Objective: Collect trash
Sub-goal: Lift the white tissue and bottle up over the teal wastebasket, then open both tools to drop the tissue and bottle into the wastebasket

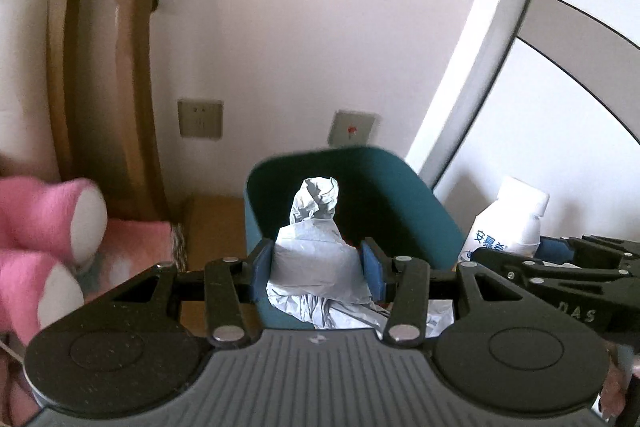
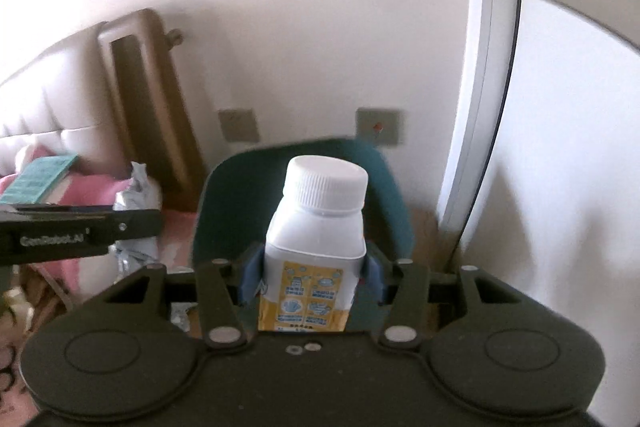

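Note:
My left gripper is shut on a crumpled grey-white plastic bag, held just in front of and above a dark teal trash bin. My right gripper is shut on an upright white plastic bottle with a white cap and yellow label, held in front of the same teal bin. The bottle also shows at the right of the left wrist view, with the right gripper's fingers around it. The bag shows at the left of the right wrist view.
A white wall with two grey socket plates stands behind the bin. A brown wooden frame leans at the left. A pink plush toy and pink bedding lie at the left. A white door frame rises at the right.

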`<state>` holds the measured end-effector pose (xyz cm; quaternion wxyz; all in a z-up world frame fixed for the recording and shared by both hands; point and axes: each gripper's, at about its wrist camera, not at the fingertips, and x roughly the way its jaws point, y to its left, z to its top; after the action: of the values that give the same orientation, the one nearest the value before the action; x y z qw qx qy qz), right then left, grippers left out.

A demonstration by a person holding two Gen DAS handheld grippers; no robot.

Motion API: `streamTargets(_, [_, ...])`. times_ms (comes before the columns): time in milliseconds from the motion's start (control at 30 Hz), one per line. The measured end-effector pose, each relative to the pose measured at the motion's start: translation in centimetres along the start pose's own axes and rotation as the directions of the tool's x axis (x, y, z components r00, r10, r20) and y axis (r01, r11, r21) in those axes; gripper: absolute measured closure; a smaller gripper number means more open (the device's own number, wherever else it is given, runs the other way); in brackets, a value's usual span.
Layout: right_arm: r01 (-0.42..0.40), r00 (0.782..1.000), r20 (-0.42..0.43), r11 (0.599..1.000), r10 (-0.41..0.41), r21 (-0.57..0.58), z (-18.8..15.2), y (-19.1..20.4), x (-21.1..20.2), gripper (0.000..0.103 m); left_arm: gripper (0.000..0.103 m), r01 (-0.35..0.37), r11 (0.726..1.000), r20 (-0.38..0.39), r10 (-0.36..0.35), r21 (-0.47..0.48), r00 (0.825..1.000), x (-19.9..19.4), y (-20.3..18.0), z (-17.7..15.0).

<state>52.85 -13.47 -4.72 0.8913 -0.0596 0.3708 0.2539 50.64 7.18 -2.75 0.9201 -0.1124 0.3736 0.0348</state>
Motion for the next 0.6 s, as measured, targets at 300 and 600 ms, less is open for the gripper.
streamTargets(300, [0.056,0.998,-0.002,0.998,-0.056,0.021,2.2,-1.5,4.4,0.053,0.057,-0.075,0.994,-0.014,0.076,0.073,0.997,5.3,-2.6,2.9])
streamTargets(600, [0.070,0.996,-0.058,0.998,-0.069,0.006,1.6,-2.1,7.5,0.053,0.057,-0.081,0.992,-0.091,0.090,0.093,0.992,9.7,-3.3,1.7])
